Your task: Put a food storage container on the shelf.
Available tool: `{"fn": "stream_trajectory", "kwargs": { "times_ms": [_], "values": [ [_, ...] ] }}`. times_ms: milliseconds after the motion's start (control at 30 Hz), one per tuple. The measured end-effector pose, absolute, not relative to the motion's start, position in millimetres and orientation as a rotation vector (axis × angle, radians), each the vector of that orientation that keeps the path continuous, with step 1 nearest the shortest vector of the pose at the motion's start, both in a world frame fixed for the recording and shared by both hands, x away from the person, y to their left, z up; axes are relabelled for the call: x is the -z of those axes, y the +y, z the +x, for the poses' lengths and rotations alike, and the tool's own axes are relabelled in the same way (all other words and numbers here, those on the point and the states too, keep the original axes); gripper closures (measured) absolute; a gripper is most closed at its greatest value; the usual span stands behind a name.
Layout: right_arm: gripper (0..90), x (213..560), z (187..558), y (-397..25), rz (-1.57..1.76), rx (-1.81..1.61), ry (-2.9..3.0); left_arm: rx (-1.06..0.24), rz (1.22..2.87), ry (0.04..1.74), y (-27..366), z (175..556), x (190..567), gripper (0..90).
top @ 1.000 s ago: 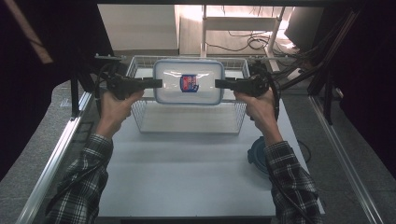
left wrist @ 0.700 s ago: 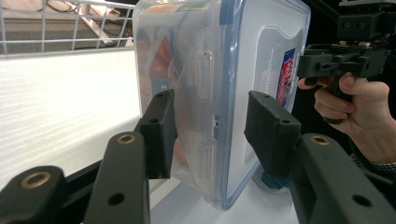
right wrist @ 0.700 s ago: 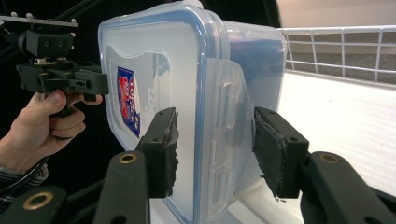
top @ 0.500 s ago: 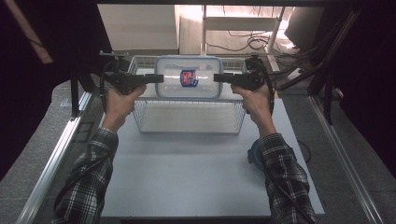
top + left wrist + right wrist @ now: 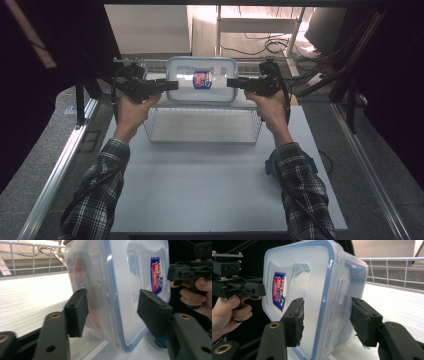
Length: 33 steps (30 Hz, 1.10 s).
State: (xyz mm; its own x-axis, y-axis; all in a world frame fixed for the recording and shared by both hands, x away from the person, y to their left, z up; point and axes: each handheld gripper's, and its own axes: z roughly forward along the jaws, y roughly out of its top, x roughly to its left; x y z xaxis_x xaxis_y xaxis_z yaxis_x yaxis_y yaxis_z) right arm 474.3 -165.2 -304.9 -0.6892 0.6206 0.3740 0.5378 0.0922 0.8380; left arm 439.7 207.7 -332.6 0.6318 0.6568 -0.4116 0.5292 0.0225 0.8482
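Observation:
A clear plastic container (image 5: 220, 67) with a blue-rimmed lid and a red and blue label lies level over the far part of a wire basket (image 5: 200, 141). My left gripper (image 5: 172, 85) is at its left end and my right gripper (image 5: 232, 82) at its right end. In the left gripper view the container (image 5: 130, 290) stands between the jaws of the left gripper (image 5: 112, 307), with a gap on the lid side. The right gripper view has the container (image 5: 312, 277) between the jaws of the right gripper (image 5: 327, 315), with lid face visible beside the pad. Both grippers look open.
The basket stands at the far middle of a white table (image 5: 200, 195). A blue round object (image 5: 269, 165) lies on the table beside the person's right forearm. Metal rails run along both table sides, and cables and frame posts stand behind the basket.
Both hands have carried the container away from the person, from above the basket's middle to its far part. The jaws now stand off the container.

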Motion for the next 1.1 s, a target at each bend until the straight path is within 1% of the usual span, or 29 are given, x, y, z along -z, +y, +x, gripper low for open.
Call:
{"fn": "stream_trajectory", "kwargs": {
  "times_ms": [167,267,367,400,433,567,667,733,800,933,967,1033,1100],
  "values": [
    [43.9,306,472,-165,1.175,-1.662,2.263,-0.126,1.627,0.994,209,439,334,40.7],
    [41.7,306,472,-163,1.167,-1.621,2.261,-0.132,1.640,0.998,207,440,334,38.5],
    [43.6,308,471,-161,1.154,-1.568,2.270,-0.100,1.635,1.012,207,443,336,35.7],
    [41.6,310,471,-159,1.139,-1.538,2.283,-0.091,1.634,1.020,208,444,338,35.0],
    [41.6,312,470,-156,1.136,-1.517,2.267,-0.088,1.627,1.016,208,445,339,34.2],
    [43.5,314,471,-158,1.168,-1.551,2.259,-0.091,1.624,1.020,209,446,339,34.1],
    [44.9,314,471,-158,1.168,-1.548,2.247,-0.186,1.630,1.053,207,445,336,30.3],
    [45.0,313,470,-157,1.174,-1.541,2.241,-0.205,1.628,1.062,206,445,336,30.3],
    [44.9,313,470,-156,1.184,-1.543,2.237,-0.210,1.620,1.059,206,444,336,32.0],
    [44.4,313,470,-155,1.211,-1.547,2.206,-0.247,1.607,1.062,204,443,332,42.8],
    [46.1,312,470,-155,1.208,-1.548,2.192,-0.258,1.605,1.068,204,443,332,45.2],
    [47.8,310,470,-155,1.212,-1.545,2.166,-0.263,1.600,1.084,203,444,331,46.4],
    [48.3,308,470,-153,1.215,-1.528,2.159,-0.235,1.590,1.095,204,447,331,46.4]
  ]
}}
